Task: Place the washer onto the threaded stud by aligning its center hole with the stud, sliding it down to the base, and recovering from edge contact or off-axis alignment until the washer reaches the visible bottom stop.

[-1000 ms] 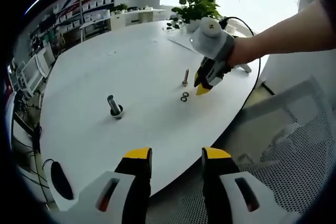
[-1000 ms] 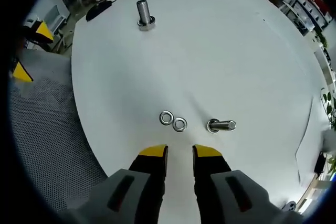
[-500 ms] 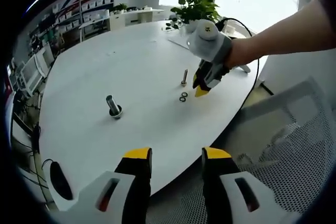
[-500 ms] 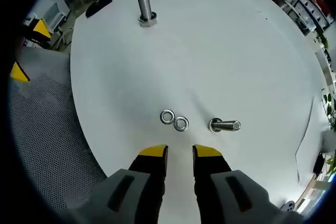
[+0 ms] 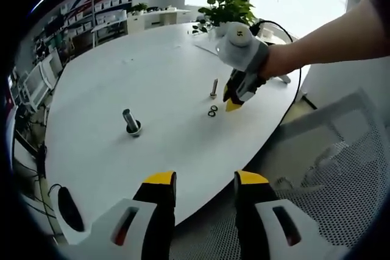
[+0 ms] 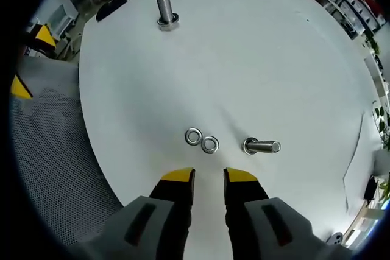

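Observation:
Two steel washers [image 6: 201,141] lie side by side on the white table [image 6: 256,59], just ahead of my right gripper [image 6: 208,176], whose yellow-tipped jaws stand a little apart and hold nothing. A thin threaded stud [image 6: 261,147] stands to their right. A thick bolt [image 6: 164,11] stands upright far across the table. In the left gripper view the washers [image 5: 212,111], thin stud [image 5: 214,88] and thick bolt [image 5: 131,122] show on the table, with the right gripper [image 5: 234,100] held by a hand above the washers. My left gripper [image 5: 205,178] is open and off the table's near edge.
A mesh chair [image 5: 341,175] is at the right below the table edge. A potted plant [image 5: 226,9] and papers sit at the table's far end. A black mouse-like object [image 5: 70,209] lies near the left edge. Shelves line the far wall.
The right gripper has drifted slightly along the table over the washers; its view shifted a little. The jaws and the left gripper have not changed.

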Tool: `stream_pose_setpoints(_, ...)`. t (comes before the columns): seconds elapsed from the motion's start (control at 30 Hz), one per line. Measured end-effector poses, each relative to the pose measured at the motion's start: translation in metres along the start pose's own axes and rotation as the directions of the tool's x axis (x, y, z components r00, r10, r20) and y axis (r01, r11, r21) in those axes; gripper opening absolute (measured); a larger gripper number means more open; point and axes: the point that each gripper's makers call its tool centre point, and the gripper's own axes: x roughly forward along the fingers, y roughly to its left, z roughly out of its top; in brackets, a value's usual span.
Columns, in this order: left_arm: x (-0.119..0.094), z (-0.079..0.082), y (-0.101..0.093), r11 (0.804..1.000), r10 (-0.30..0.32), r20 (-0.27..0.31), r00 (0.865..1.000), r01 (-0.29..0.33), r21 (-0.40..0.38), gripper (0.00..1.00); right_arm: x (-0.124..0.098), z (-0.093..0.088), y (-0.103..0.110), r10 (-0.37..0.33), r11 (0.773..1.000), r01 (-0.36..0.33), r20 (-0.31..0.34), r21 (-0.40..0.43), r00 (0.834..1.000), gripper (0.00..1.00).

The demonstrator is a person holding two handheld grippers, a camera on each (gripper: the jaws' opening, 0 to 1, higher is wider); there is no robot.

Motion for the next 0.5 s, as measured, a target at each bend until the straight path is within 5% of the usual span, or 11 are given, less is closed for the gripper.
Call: stream_pose_setpoints(0.5,0.000,-0.001,0.001,1.000,0.003,-0.003,1.000,-0.003,-0.011,0.36,0.010,0.022,0.000,0.000,0.999,0.001,0.027,-0.037,1.000,0.21)
